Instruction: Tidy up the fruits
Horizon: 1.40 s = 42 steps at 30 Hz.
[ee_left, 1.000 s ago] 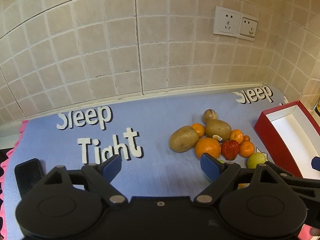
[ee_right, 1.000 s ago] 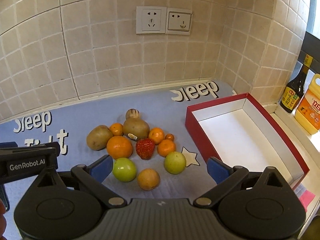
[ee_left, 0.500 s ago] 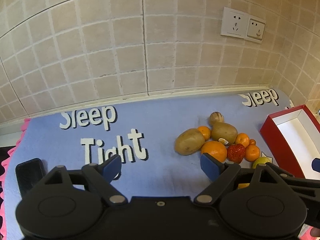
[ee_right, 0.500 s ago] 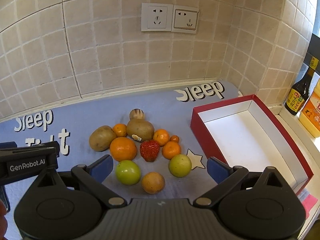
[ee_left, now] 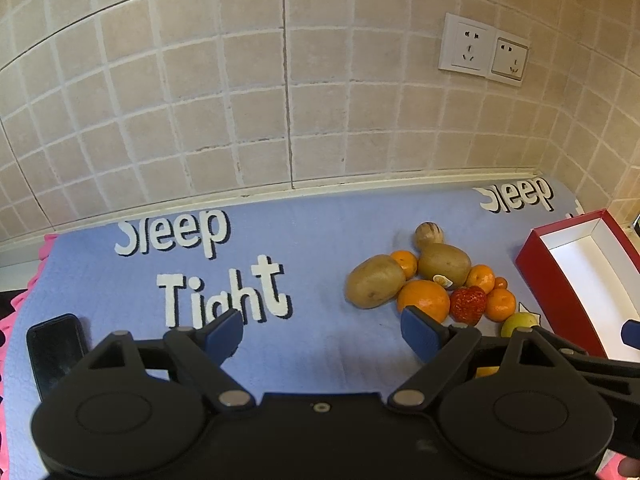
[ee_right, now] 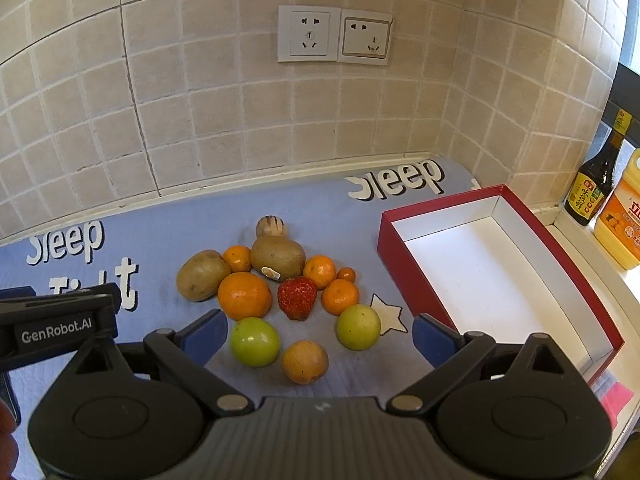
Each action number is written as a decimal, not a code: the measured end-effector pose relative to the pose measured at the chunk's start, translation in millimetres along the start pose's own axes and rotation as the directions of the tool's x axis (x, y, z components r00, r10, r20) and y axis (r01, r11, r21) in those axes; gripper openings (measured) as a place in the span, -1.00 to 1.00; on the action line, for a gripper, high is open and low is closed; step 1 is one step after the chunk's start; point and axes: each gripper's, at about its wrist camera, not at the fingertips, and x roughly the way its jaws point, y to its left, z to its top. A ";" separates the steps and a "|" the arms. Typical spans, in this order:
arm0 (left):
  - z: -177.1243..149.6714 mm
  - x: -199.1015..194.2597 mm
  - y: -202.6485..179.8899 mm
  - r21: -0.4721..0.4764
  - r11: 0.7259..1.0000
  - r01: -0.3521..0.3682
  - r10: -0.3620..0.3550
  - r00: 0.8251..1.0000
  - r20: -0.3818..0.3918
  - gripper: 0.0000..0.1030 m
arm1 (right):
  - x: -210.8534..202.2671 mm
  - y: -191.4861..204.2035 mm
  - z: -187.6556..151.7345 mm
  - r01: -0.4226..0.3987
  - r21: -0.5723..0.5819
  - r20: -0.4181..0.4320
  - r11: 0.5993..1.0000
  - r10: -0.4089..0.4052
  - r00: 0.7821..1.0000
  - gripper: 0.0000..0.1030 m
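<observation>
The right hand-held gripper [ee_right: 316, 338] is wide open and holds nothing. Between its blue fingertips lie a green apple [ee_right: 255, 341], a brown-orange fruit [ee_right: 305, 361] and a second green apple [ee_right: 358, 327]. Behind them sit a strawberry [ee_right: 297, 298], a big orange [ee_right: 244, 295] and a potato [ee_right: 203, 274], close together on the blue mat [ee_right: 168, 240]. The red box [ee_right: 394, 264] stands to their right. The left hand-held gripper [ee_left: 322, 334] is open too, above bare mat.
</observation>
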 end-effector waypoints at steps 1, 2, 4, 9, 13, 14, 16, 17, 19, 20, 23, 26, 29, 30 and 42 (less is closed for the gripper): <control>0.0 0.0 0.1 0.000 1.000 0.000 0.000 1.000 0.001 0.98 | -0.5 -0.6 -0.4 0.000 0.001 0.000 1.000 0.000 1.000 0.95; 0.1 0.1 0.2 -0.001 1.000 0.000 0.000 1.000 0.000 0.98 | -0.8 -0.9 -0.8 0.000 0.002 -0.001 1.000 0.000 1.000 0.95; -0.1 0.2 0.0 -0.001 1.000 0.000 0.000 1.000 0.000 0.98 | -1.0 -1.4 -1.2 -0.001 0.005 -0.003 1.000 0.001 1.000 0.94; -0.4 0.3 -1.0 -0.001 1.000 0.000 0.000 1.000 -0.003 0.98 | -0.7 -1.6 -1.1 -0.002 0.007 -0.004 1.000 0.002 1.000 0.94; -1.0 1.2 -0.9 -0.001 1.000 0.000 0.000 1.000 -0.004 0.98 | 0.4 -1.8 -1.2 -0.005 0.009 -0.006 1.000 0.005 1.000 0.94; -1.2 1.9 -1.0 -0.001 1.000 -0.001 0.001 1.000 -0.005 0.98 | 0.7 -1.4 -1.2 -0.004 0.010 -0.006 1.000 0.004 1.000 0.94; -1.7 4.7 -0.6 -0.002 1.000 0.000 0.000 1.000 -0.010 0.98 | 2.8 -1.4 -1.5 -0.005 0.011 -0.010 1.000 0.006 1.000 0.94; -2.2 6.3 -0.4 -0.004 1.000 0.001 -0.001 1.000 -0.013 0.98 | 3.7 -1.0 -1.8 -0.006 0.011 -0.012 1.000 0.006 1.000 0.94; -2.8 10.5 0.3 -0.006 1.000 0.006 -0.006 1.000 -0.023 0.98 | 7.3 -0.9 -2.1 -0.009 0.010 -0.020 1.000 0.009 1.000 0.94; -2.9 13.2 0.9 -0.010 1.000 0.010 -0.011 0.999 -0.031 0.98 | 9.6 -0.7 -2.3 -0.011 0.008 -0.023 1.000 0.011 1.000 0.94; -2.9 24.2 4.1 -0.020 0.999 0.043 -0.044 0.997 -0.057 0.98 | 17.5 -0.2 -1.5 -0.023 0.008 -0.032 1.000 0.024 0.999 0.94; -0.3 35.7 7.9 -0.022 0.996 0.087 -0.089 0.994 -0.061 0.98 | 27.0 -4.0 5.2 -0.033 0.022 -0.034 0.999 0.034 0.999 0.94; 6.6 47.4 10.5 -0.004 0.993 0.117 -0.118 0.992 -0.051 0.98 | 39.2 -10.0 19.0 -0.029 0.036 -0.027 0.999 0.030 0.999 0.94; 9.4 51.1 11.8 0.002 0.993 0.121 -0.121 0.992 -0.047 0.98 | 43.8 -11.4 24.2 -0.025 0.038 -0.026 0.999 0.026 0.999 0.94; 41.9 119.1 18.1 0.123 0.937 0.326 -0.314 0.944 -0.104 0.98 | 131.3 11.1 94.9 -0.069 0.008 -0.058 0.998 0.070 0.996 0.83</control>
